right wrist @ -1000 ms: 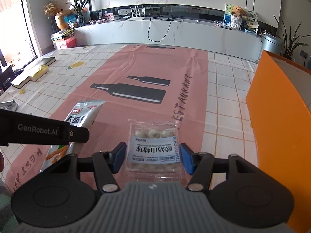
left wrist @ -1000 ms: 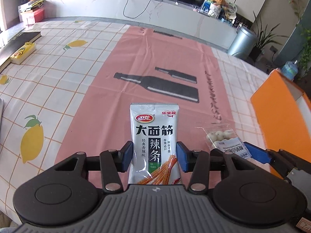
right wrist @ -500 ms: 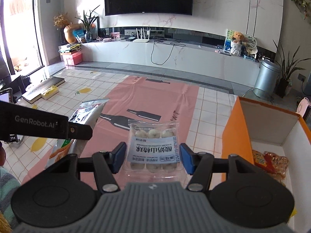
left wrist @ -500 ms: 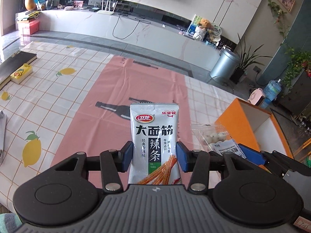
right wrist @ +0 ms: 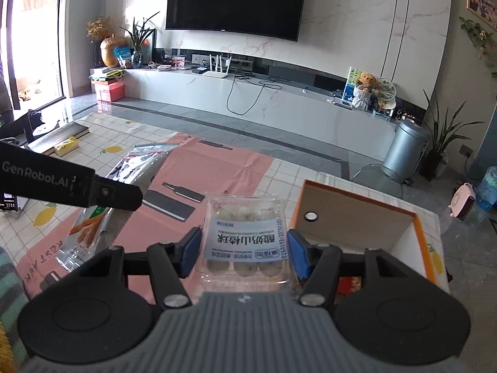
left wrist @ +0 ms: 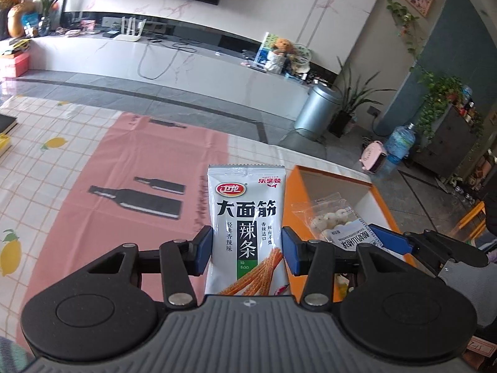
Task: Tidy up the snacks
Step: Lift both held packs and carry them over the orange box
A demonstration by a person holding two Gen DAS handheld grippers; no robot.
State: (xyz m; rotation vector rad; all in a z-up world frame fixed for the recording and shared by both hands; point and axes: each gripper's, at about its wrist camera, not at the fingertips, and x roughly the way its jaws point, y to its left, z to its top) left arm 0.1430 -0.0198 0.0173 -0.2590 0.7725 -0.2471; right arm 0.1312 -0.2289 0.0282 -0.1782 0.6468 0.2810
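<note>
The orange box (right wrist: pixel 357 214) stands open on top, its far end bare, snack packets (right wrist: pixel 348 284) at its near end; its walls bound the sides, and the 2 grippers crowd side by side

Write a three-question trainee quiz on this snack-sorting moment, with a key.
1. True or false: the left gripper is shut on the silver spicy-strip packet.
2. What does the right gripper hold? A) clear pack of white balls B) a book C) nothing
3. What colour is the rim of the open box on the table's right side?

Key: 1 true; 2 A; 3 orange.
</note>
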